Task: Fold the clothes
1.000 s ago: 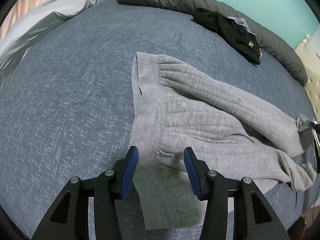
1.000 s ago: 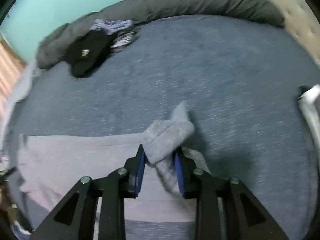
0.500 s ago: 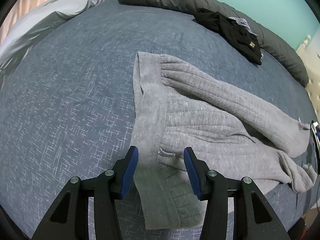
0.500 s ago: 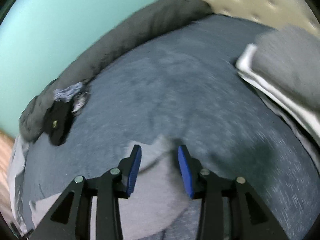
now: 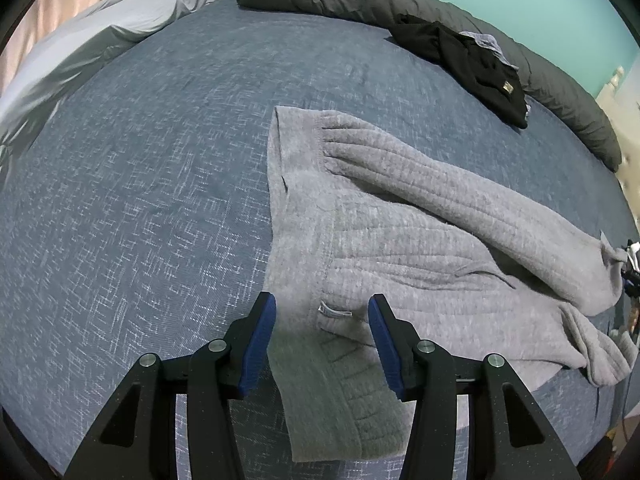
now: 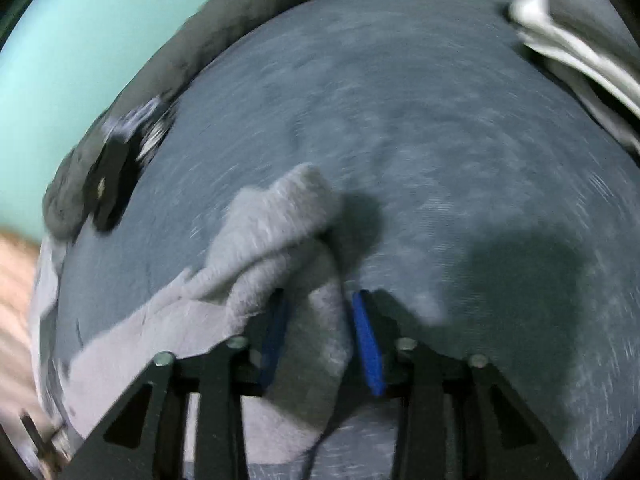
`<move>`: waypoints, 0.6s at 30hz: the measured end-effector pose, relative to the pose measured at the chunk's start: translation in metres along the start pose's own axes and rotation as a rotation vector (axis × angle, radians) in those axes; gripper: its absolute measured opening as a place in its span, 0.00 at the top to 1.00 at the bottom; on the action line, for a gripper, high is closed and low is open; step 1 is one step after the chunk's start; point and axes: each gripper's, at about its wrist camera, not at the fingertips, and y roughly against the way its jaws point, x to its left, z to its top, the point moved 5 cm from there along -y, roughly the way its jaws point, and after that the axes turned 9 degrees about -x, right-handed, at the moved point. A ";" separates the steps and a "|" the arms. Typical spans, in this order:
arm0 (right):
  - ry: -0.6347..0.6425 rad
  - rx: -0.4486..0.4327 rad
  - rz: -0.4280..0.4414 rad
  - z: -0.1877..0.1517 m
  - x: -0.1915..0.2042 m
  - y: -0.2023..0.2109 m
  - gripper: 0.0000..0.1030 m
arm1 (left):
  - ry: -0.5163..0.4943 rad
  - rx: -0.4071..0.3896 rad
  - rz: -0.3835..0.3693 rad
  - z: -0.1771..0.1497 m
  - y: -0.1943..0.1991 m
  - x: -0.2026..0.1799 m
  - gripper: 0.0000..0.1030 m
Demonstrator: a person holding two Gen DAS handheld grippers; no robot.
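Apparently to anchor the grey sweater (image 5: 400, 240) spread flat on the bed (image 5: 140, 200), the left hand-held gripper (image 5: 322, 320) hovers released over its collar while the right hand-held gripper (image 6: 318, 320) pinches its sleeve cuff (image 6: 280, 216) for folding.

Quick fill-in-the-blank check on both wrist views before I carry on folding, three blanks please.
1. The left hand-held gripper hovers with its jaws ____ over the grey sweater.
2. The right hand-held gripper has the sweater's ____ fabric between its blue pads.
3. The black garment lies against the dark grey ____ at the bed's far edge.

Missing words: open; grey; duvet
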 end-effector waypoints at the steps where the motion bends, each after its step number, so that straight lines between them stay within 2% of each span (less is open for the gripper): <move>1: 0.039 -0.006 0.011 -0.002 0.010 0.002 0.88 | 0.000 -0.002 -0.002 0.000 0.001 -0.001 0.49; 3: 0.121 -0.037 0.024 -0.007 0.032 0.008 0.89 | -0.001 -0.005 -0.007 0.000 0.002 -0.003 0.49; 5: 0.239 -0.066 0.085 -0.017 0.069 0.018 0.90 | -0.002 -0.006 -0.012 -0.001 0.004 -0.006 0.49; 8: 0.402 0.028 0.199 -0.051 0.122 0.013 0.90 | 0.001 -0.008 -0.018 -0.001 0.005 -0.009 0.49; 10: 0.506 0.102 0.238 -0.077 0.151 0.008 0.89 | 0.001 -0.012 -0.025 -0.001 0.008 -0.011 0.49; 15: 0.351 0.061 0.229 -0.061 0.139 0.011 0.84 | -0.010 -0.019 -0.034 -0.001 0.013 -0.015 0.49; 17: 0.284 0.042 0.225 -0.053 0.132 0.012 0.75 | -0.007 -0.023 -0.035 0.000 0.014 -0.014 0.48; 18: 0.251 0.032 0.222 -0.049 0.129 0.013 0.64 | -0.004 -0.024 -0.035 0.001 0.014 -0.014 0.47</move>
